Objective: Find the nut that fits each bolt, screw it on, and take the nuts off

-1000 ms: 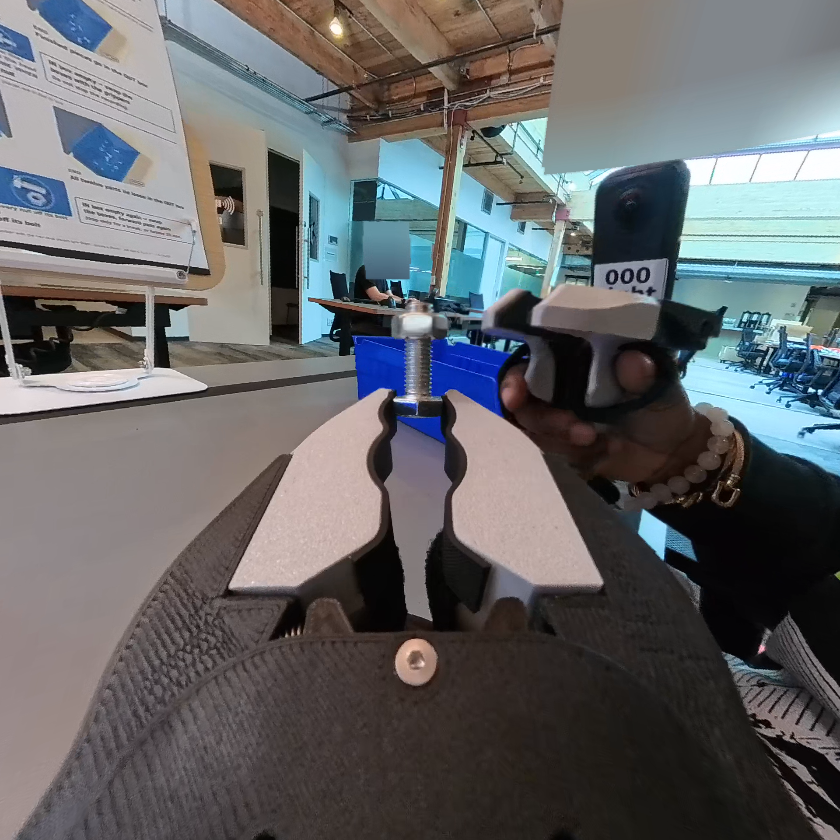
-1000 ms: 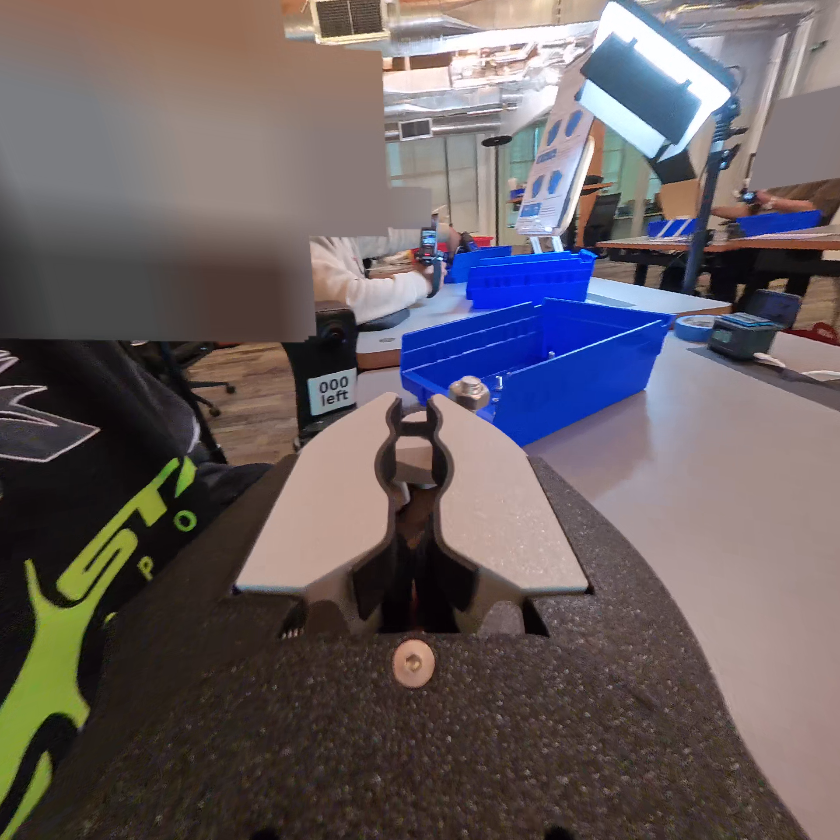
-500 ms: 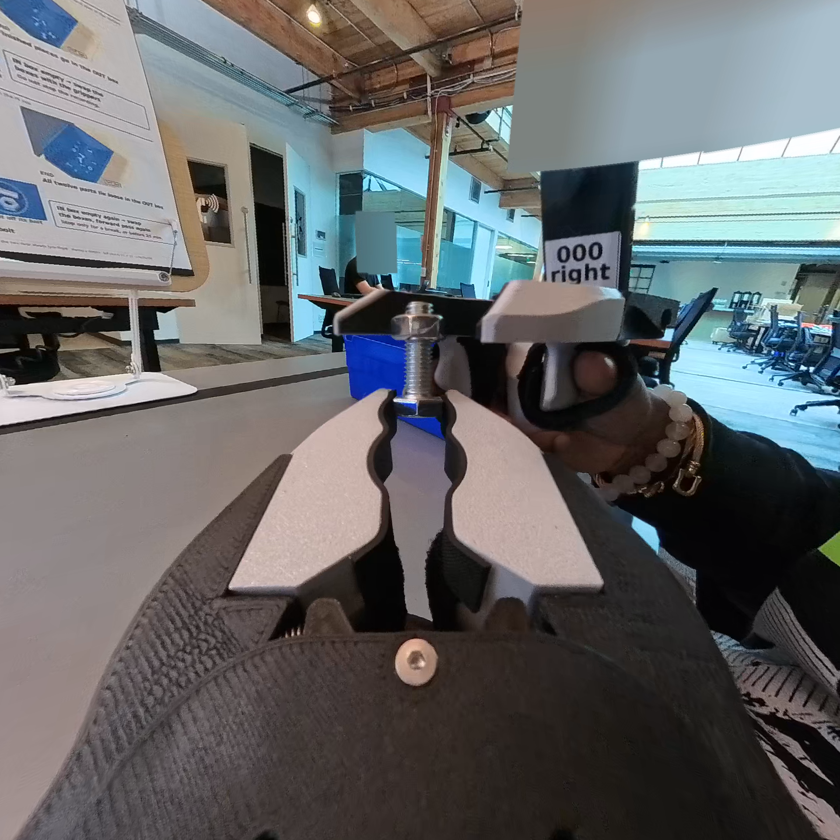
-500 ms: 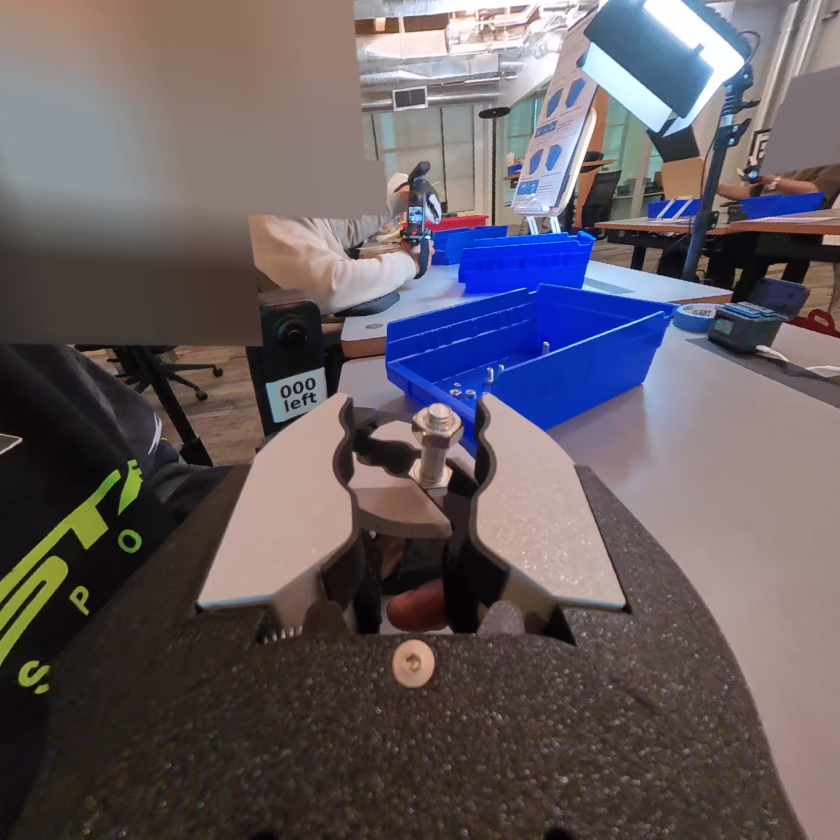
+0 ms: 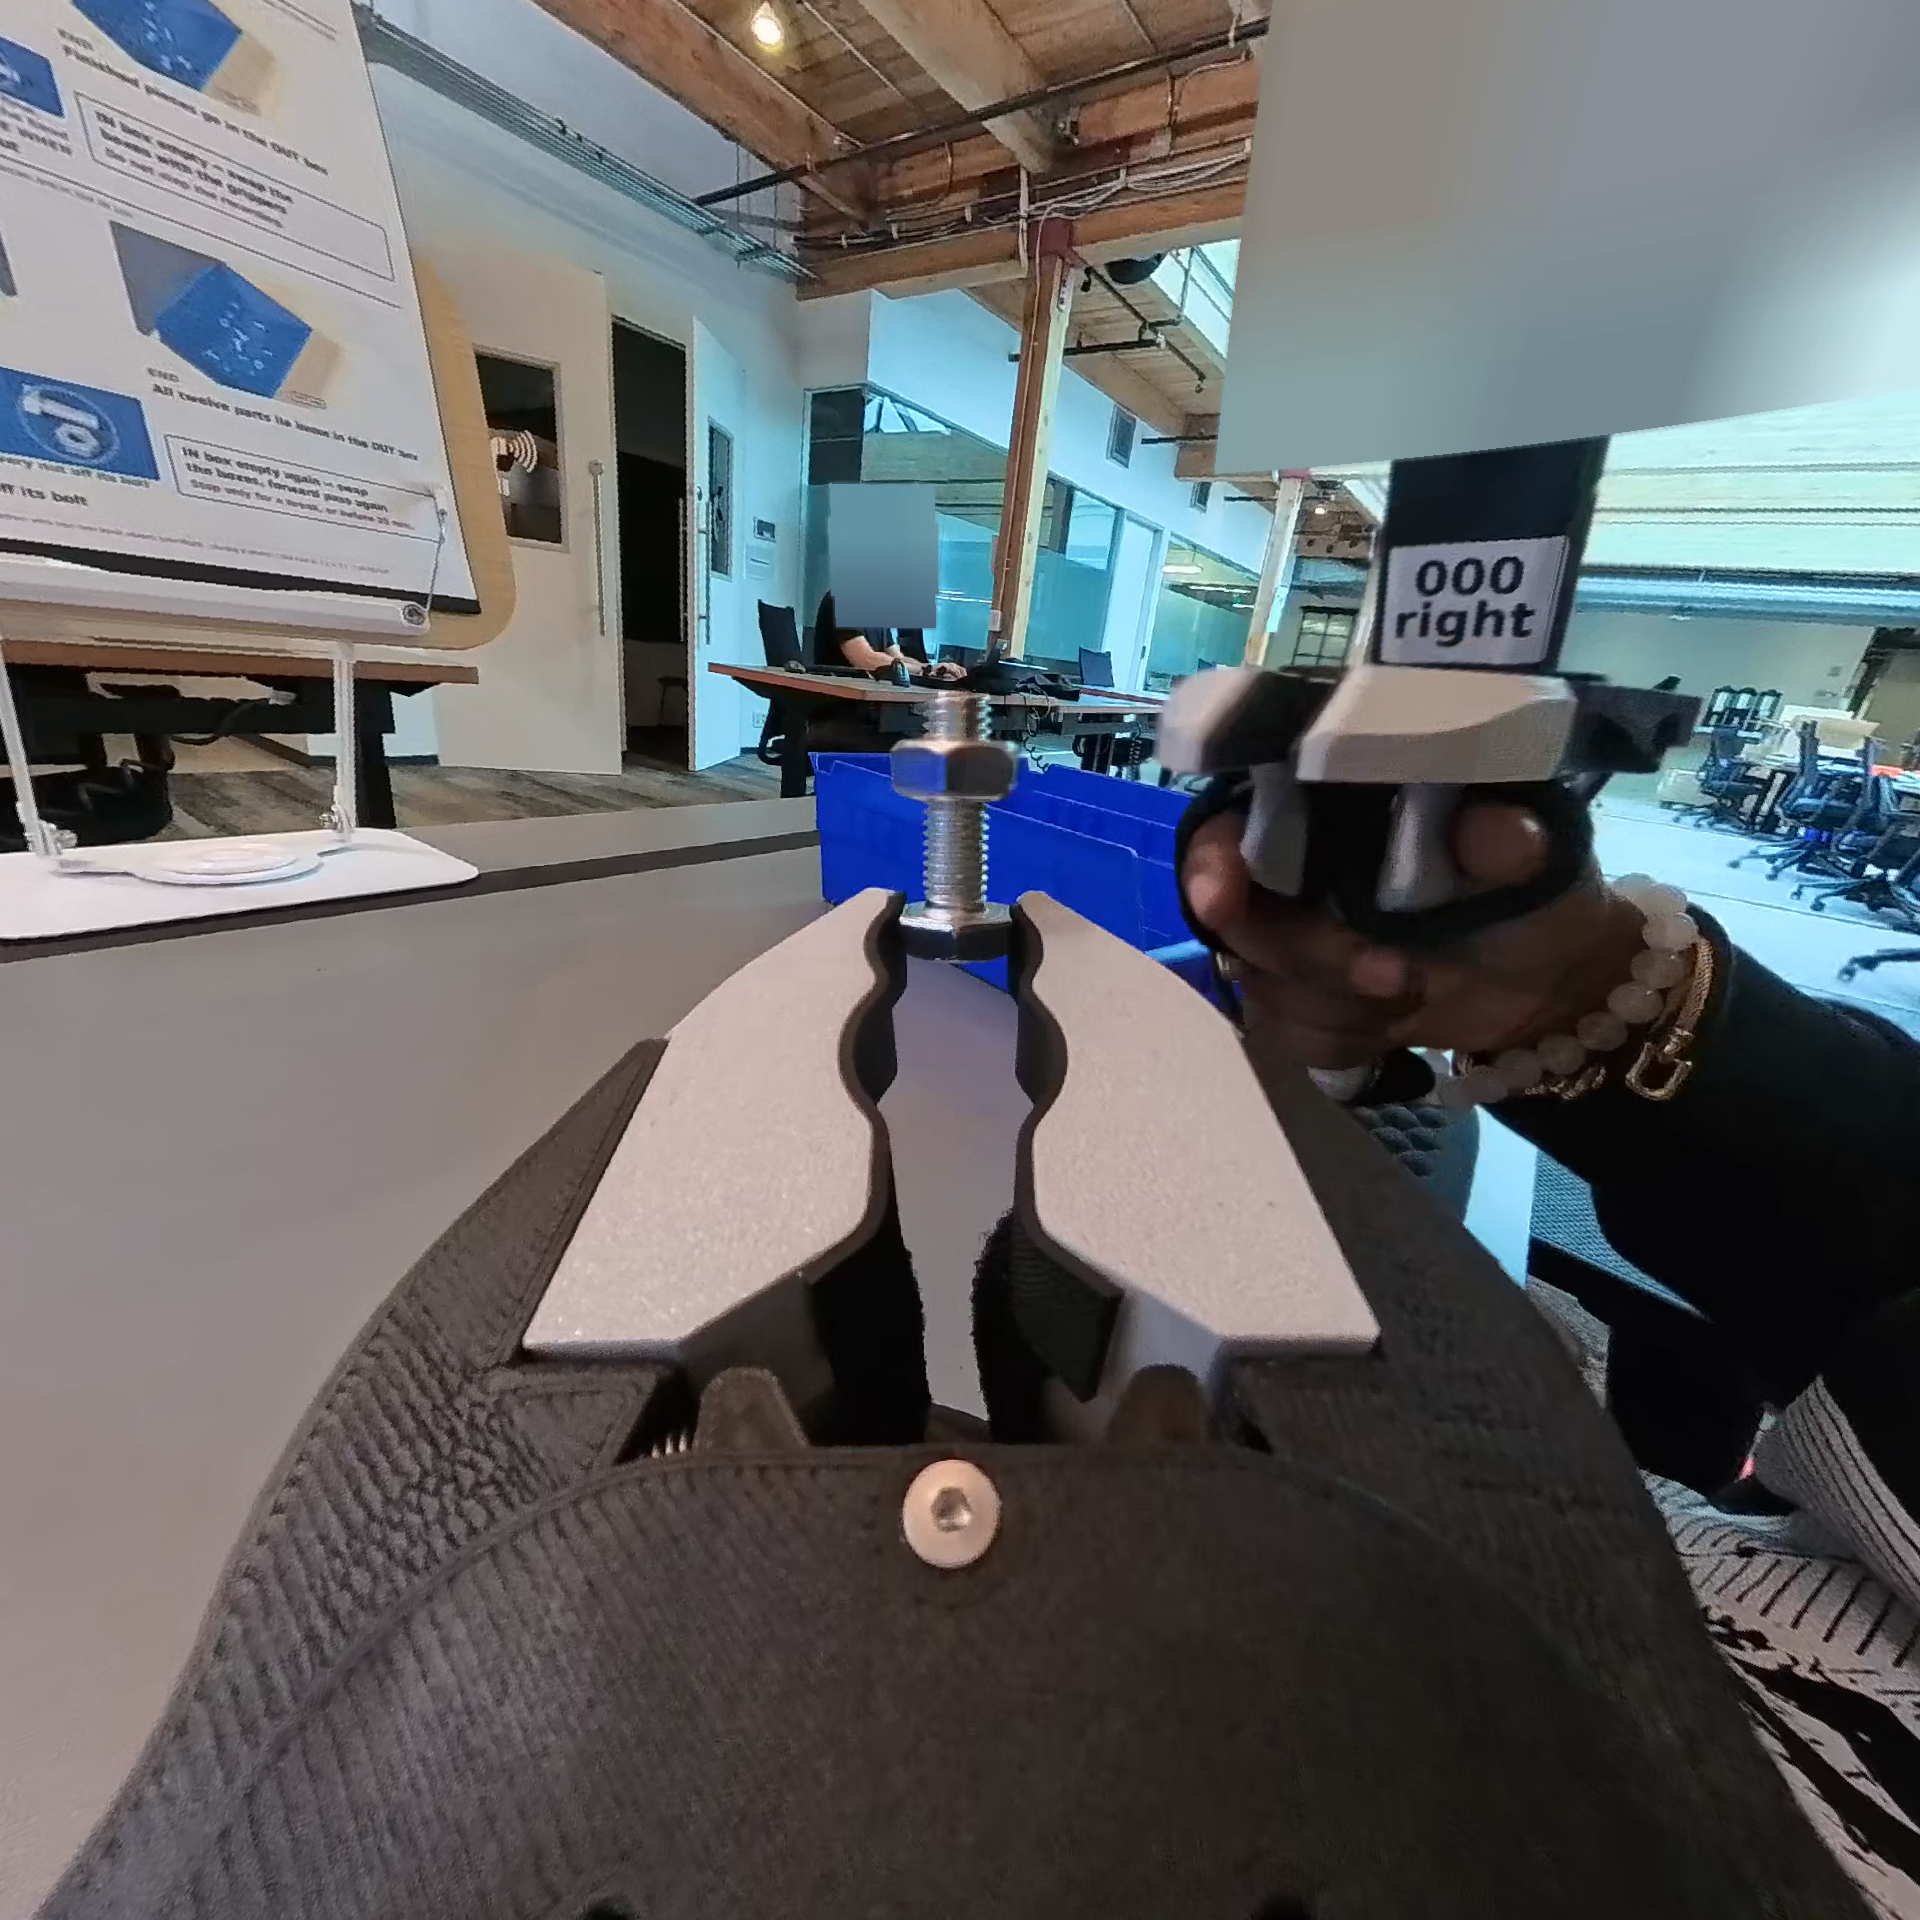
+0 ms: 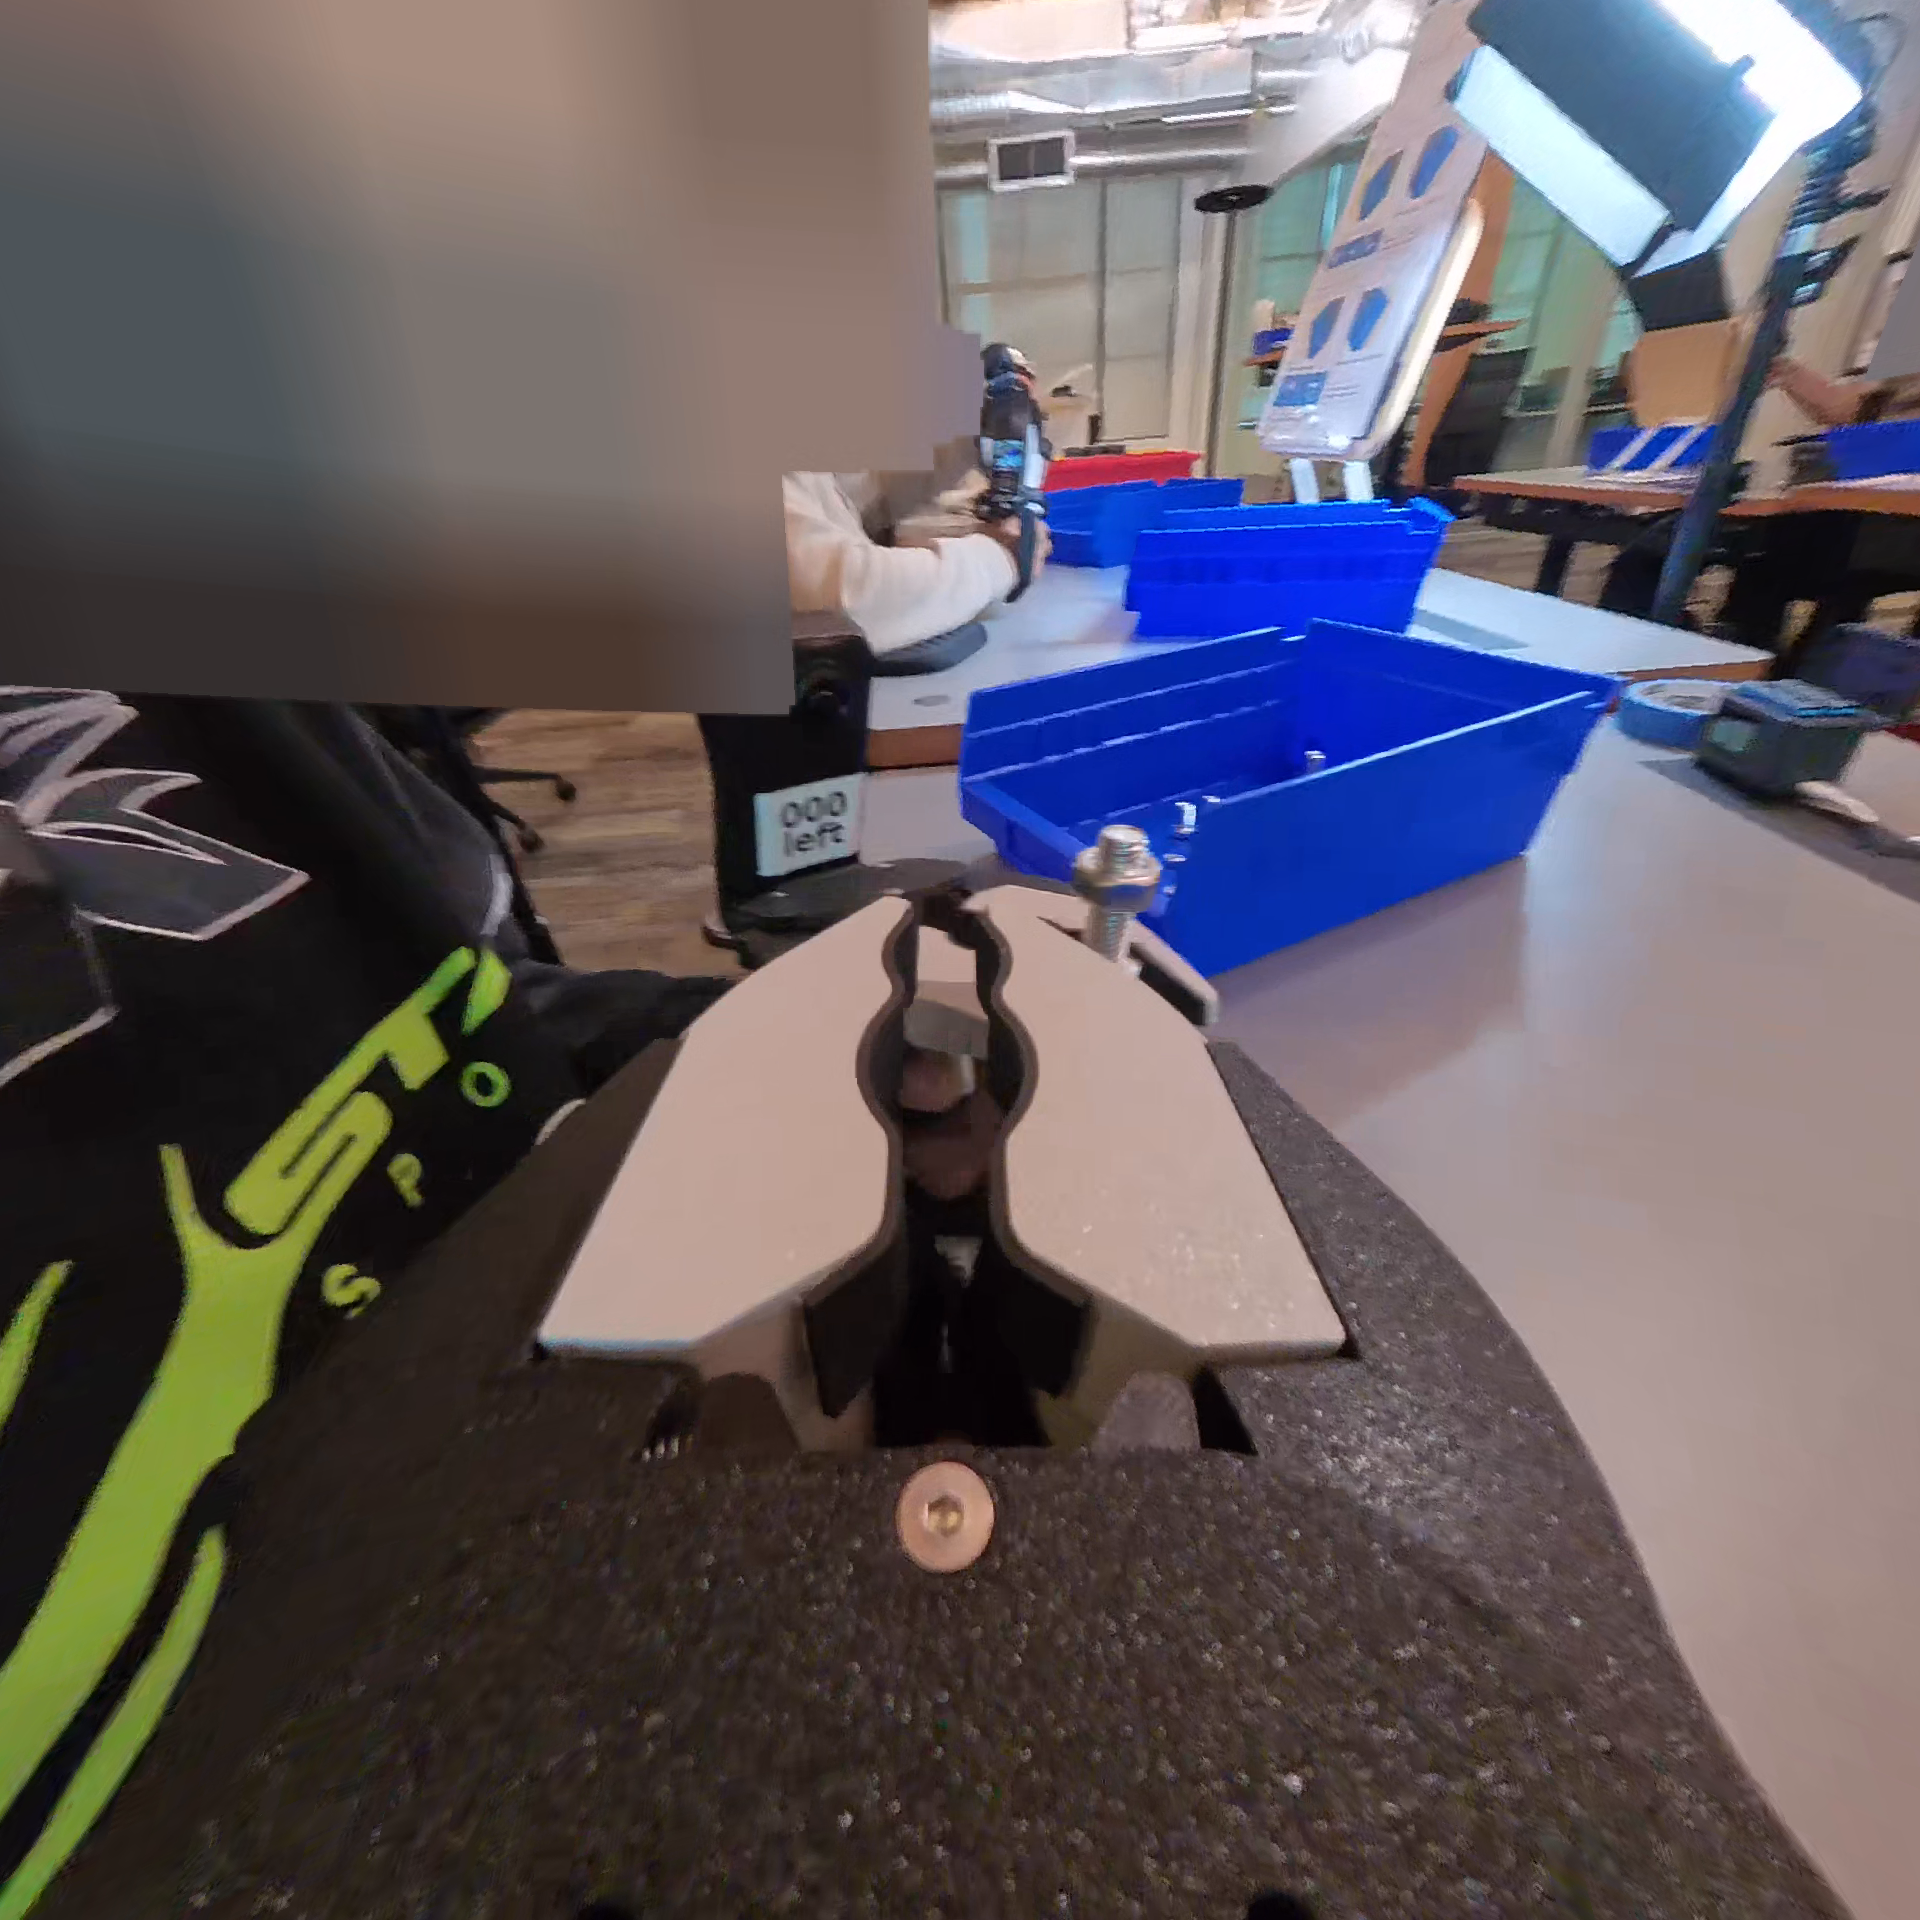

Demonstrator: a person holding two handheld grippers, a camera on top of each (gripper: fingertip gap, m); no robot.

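My left gripper (image 5: 956, 916) is shut on the hexagonal head of a silver bolt (image 5: 956, 842) and holds it upright above the grey table (image 5: 364, 1091). A silver nut (image 5: 954, 771) sits on the thread, with the thread's end showing above it. My right gripper (image 5: 1299, 727) hovers to the right of the bolt at nut height, apart from it. In the right wrist view the right gripper (image 6: 938, 906) has its fingers close together with a narrow gap and nothing between them. There the bolt (image 6: 1110, 925) and nut (image 6: 1117, 868) stand just right of its fingertips.
A blue bin (image 6: 1351, 873) with several small parts stands behind the bolt; it also shows in the left wrist view (image 5: 1081, 842). A sign on a stand (image 5: 208, 312) is at the far left. A tape roll (image 6: 1673, 709) and a small device (image 6: 1787, 740) lie far right.
Half a second ago my right gripper stood open around the nut. It has since drawn off to the side with its fingers closed to a narrow gap. The nut sits lower on the thread than a second ago.
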